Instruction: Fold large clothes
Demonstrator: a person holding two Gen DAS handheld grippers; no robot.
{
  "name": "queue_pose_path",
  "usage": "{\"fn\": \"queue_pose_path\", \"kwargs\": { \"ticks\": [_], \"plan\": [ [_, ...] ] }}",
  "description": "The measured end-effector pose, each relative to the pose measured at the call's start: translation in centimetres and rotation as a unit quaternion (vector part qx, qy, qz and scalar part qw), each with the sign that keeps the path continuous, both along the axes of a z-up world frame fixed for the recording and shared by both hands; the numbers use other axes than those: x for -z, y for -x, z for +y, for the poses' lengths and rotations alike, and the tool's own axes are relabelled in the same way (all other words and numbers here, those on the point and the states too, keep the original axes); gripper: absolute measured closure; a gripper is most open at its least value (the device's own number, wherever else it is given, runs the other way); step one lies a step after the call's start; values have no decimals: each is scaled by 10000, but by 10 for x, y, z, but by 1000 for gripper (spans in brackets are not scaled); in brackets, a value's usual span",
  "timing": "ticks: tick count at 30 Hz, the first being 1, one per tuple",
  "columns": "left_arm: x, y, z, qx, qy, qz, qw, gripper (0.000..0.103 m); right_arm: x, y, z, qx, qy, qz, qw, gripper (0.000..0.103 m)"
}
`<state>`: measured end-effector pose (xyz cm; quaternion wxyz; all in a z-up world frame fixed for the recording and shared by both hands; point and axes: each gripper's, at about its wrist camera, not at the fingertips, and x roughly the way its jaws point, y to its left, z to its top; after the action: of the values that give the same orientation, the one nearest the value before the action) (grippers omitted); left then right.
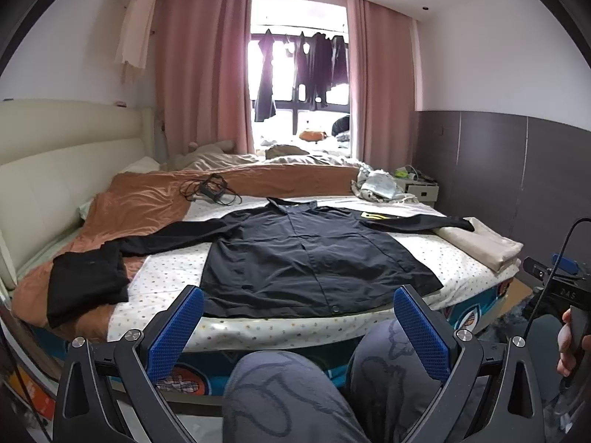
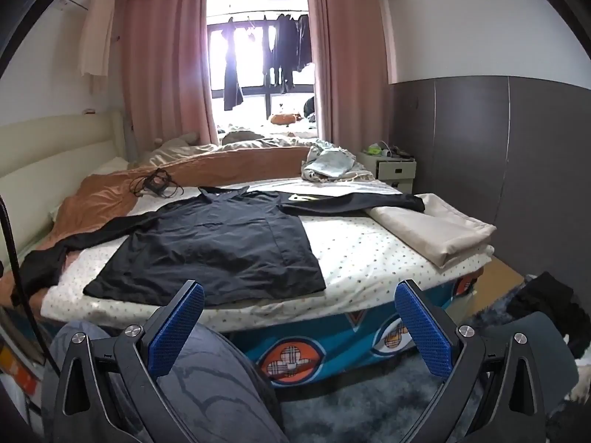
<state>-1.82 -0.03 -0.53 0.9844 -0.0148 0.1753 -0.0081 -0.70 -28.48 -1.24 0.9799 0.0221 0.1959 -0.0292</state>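
Left wrist view: left gripper (image 1: 298,326) is hanging wide open, empty, short of the black shirt (image 1: 314,254) lying flat on the bed (image 1: 236,328). Limp, light cloth; I'd pinch a sleeve cuff or hem corner.

Right wrist view: right gripper (image 2: 299,323) is likewise gaping, empty; no writing is readable.

We lose the black shirt's (image 2: 207,243) left cuff behind a dark cable (image 2: 11,243) at the frame's left edge; the nightstand (image 2: 395,170) clutter, perhaps chargers, is too small to tell.
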Motion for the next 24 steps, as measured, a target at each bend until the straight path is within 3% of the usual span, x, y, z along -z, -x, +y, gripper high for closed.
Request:
{"fn": "queue_pose_path", "kwargs": {
  "ticks": [24],
  "plan": [
    [9,-9,17,-58,251,195,9995,0,3,-10,2,-56,115,80,9999,0]
  ]
}}
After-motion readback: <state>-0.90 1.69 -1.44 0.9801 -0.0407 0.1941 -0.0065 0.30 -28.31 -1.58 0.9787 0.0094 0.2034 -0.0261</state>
